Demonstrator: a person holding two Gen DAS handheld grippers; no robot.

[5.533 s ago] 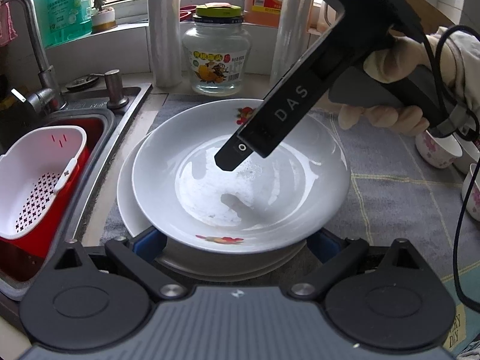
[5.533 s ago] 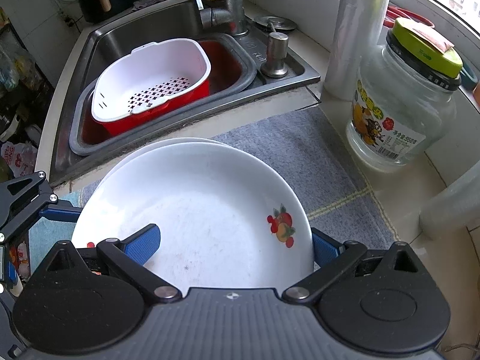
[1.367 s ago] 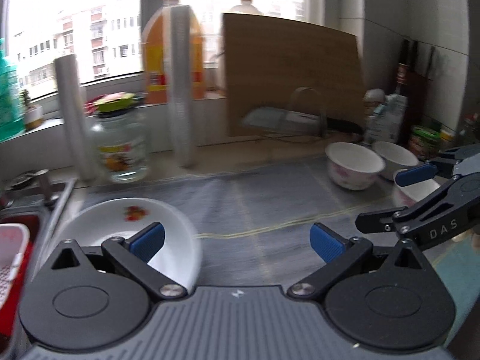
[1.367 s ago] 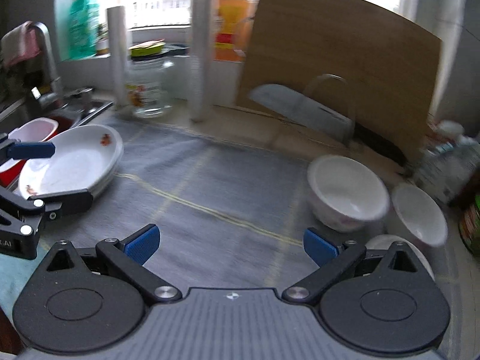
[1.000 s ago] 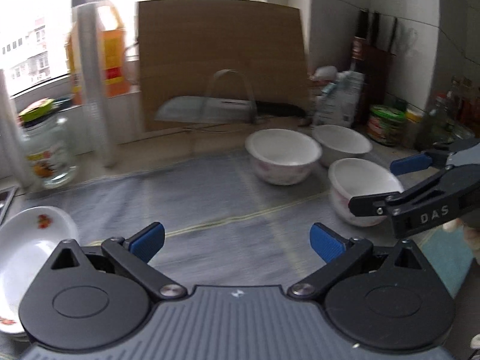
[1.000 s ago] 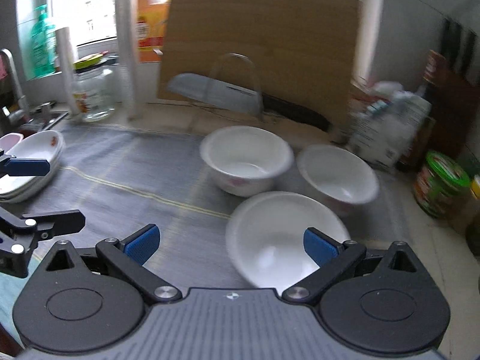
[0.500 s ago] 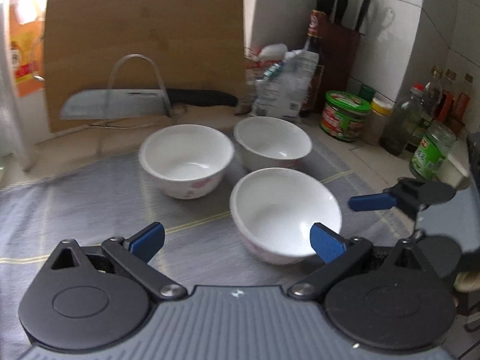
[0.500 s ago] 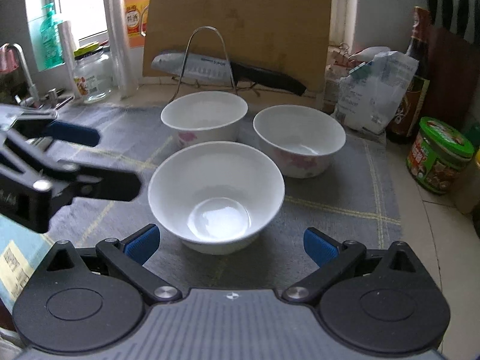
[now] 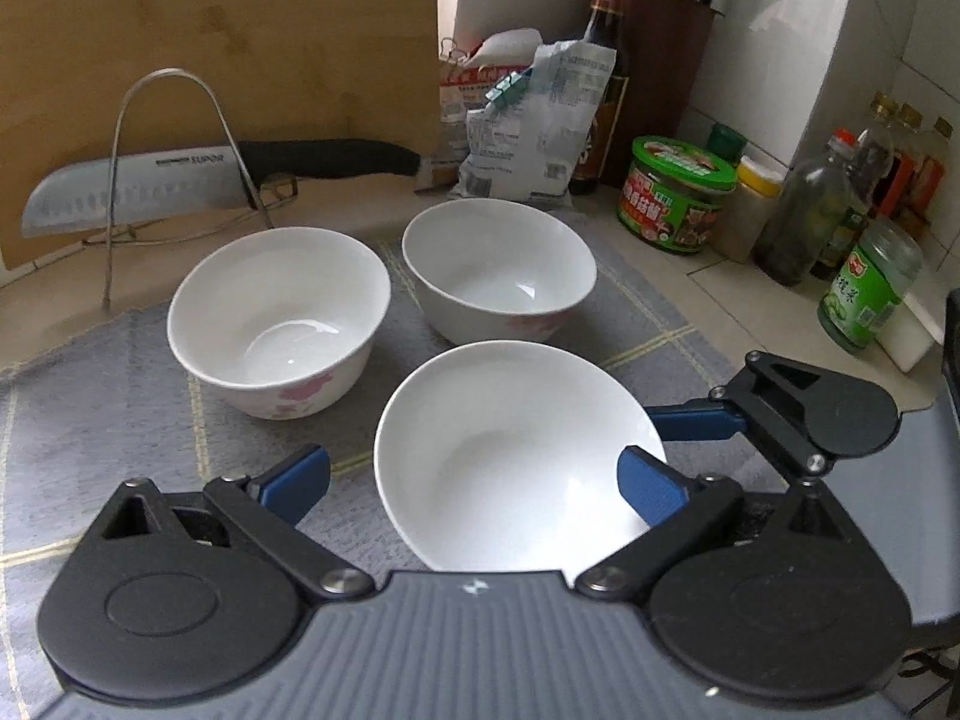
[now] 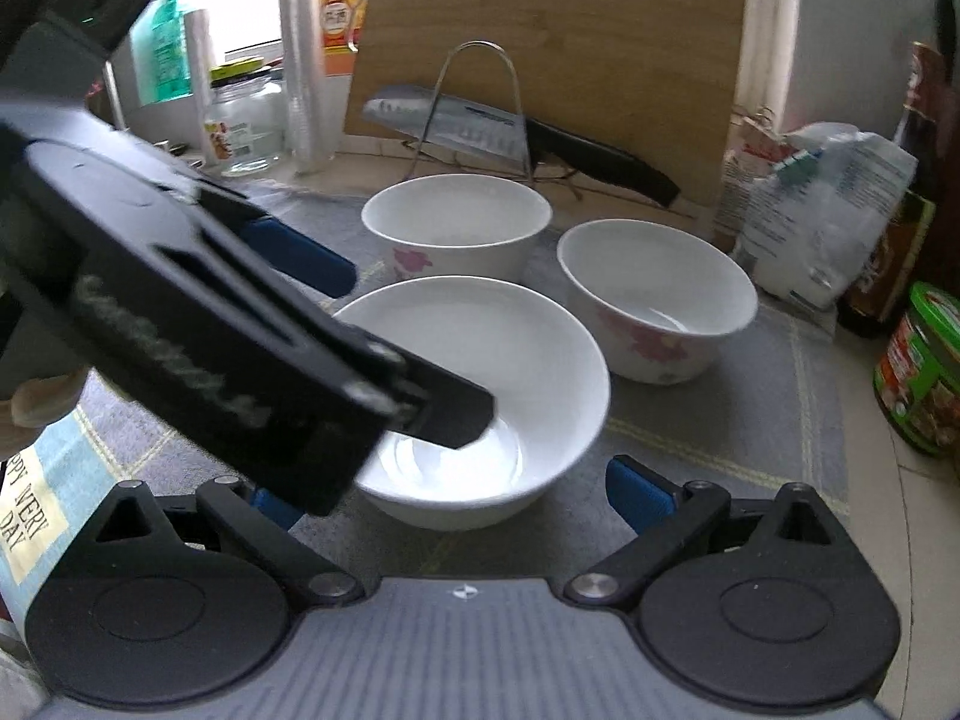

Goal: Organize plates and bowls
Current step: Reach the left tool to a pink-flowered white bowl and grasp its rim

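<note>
Left wrist view: three white glazed bowls stand in a triangle on a grey woven mat [image 9: 108, 396] with thin yellow grid lines. The nearest bowl [image 9: 516, 456] lies between the blue pads of the left gripper [image 9: 474, 480], whose jaws are closing; the right pad sits at the bowl's rim, the left pad [image 9: 297, 474] stands clear of it, so no grip is made yet. The two rear bowls, the left rear bowl [image 9: 279, 318] and the right rear bowl [image 9: 498, 270], carry a pink flower print low on the outer wall and stand just beside each other. Behind them, a cleaver [image 9: 138, 183] rests in a wire stand before an upright wooden cutting board [image 9: 240, 30].

Right wrist view: the right gripper [image 10: 450, 495] is spread wide, the nearest bowl ahead of its jaws and nothing pinched. One finger of the left gripper reaches down into that bowl.

Handling, as a judgement: the bowls look like glazed ceramic, hence stiff, moderately heavy, slick and liable to chip. The thin curved rim offers the best hold, one pad inside the wall and one outside; a squeeze across the full width risks slipping on the glaze. Nesting should be done gently, rim level.
</note>
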